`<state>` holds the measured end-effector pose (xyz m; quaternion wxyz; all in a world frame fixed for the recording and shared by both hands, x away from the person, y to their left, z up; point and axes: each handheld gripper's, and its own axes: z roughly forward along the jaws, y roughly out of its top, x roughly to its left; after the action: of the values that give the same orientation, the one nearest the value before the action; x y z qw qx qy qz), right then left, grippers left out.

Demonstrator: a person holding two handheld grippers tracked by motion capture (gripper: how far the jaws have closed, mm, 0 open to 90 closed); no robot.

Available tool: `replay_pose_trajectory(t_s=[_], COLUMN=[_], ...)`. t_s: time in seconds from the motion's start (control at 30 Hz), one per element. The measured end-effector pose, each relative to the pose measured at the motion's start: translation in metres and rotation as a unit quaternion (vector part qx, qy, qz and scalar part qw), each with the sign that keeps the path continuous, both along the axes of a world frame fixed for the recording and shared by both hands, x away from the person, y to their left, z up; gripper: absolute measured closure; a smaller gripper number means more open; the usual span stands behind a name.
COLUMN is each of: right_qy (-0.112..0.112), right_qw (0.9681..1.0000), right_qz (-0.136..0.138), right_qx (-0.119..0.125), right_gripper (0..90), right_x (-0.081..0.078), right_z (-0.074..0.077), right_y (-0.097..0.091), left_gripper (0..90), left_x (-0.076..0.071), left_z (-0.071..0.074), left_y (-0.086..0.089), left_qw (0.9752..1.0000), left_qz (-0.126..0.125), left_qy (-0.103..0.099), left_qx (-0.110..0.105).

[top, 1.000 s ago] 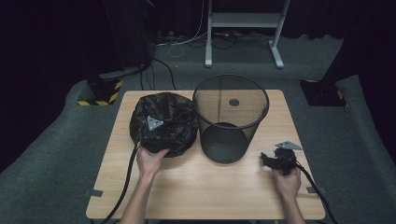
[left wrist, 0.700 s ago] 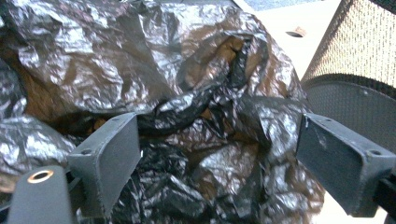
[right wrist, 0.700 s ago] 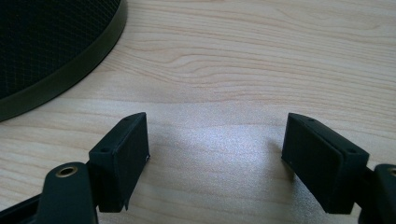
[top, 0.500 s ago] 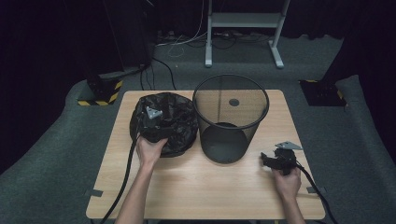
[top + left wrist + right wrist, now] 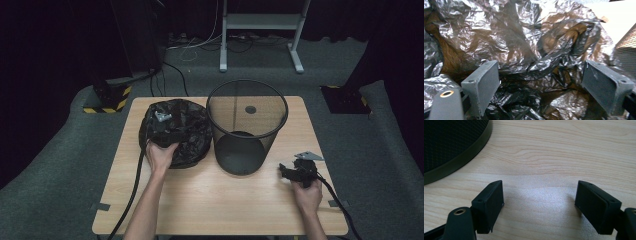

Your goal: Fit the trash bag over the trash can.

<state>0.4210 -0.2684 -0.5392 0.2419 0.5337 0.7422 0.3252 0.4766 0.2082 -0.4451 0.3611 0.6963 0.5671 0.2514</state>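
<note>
bin bag [image 5: 177,131]: crumpled on table [image 5: 210,200], at 9 o'clock of wire bin [image 5: 246,127] | left gripper [image 5: 540,82]: over bag, jaws spread, nothing clasped | right gripper [image 5: 539,202]: at bin's 4 o'clock, jaws apart above bare wood

We note dim surroundings and an evenly lit table [image 5: 200,200]; glare glints off the crinkled black bag [image 5: 524,45], its near folds soft; overexposed top right corner.

You see a glossy black crumpled bag [image 5: 176,131], a black mesh bin [image 5: 246,125], pale wood-grain tabletop [image 5: 220,200], and your black right gripper [image 5: 292,172] with its grey plate.
</note>
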Motion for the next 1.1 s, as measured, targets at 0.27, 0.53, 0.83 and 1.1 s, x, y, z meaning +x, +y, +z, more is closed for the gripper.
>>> replay_pose_trajectory(t_s=[0.27, 0.53, 0.83, 1.1], right_qy=[0.0, 0.001, 0.001, 0.002], right_qw=[1.0, 1.0, 1.0, 1.0], right_qz=[0.001, 0.004, 0.005, 0.004], right_qx=[0.0, 0.0, 0.0, 0.0], right_gripper=[22.6, 22.1, 22.1, 22.1], right_x=[0.0, 0.0, 0.0, -0.001], right_z=[0.0, 0.0, 0.0, 0.0], right_y=[0.0, 0.0, 0.0, 0.0], left_gripper=[14.7, 14.7, 14.7, 15.3], left_x=[0.009, 0.016, 0.021, 0.023], left_z=[-0.012, -0.024, -0.044, -0.055], left_y=[0.0, -0.002, -0.002, -0.002], left_qw=[0.9997, 0.9991, 0.9973, 0.9956], left_qz=[0.006, 0.006, 0.008, 0.005], left_qy=[0.021, 0.035, 0.067, 0.086], left_qx=[0.014, 0.021, 0.03, 0.038])
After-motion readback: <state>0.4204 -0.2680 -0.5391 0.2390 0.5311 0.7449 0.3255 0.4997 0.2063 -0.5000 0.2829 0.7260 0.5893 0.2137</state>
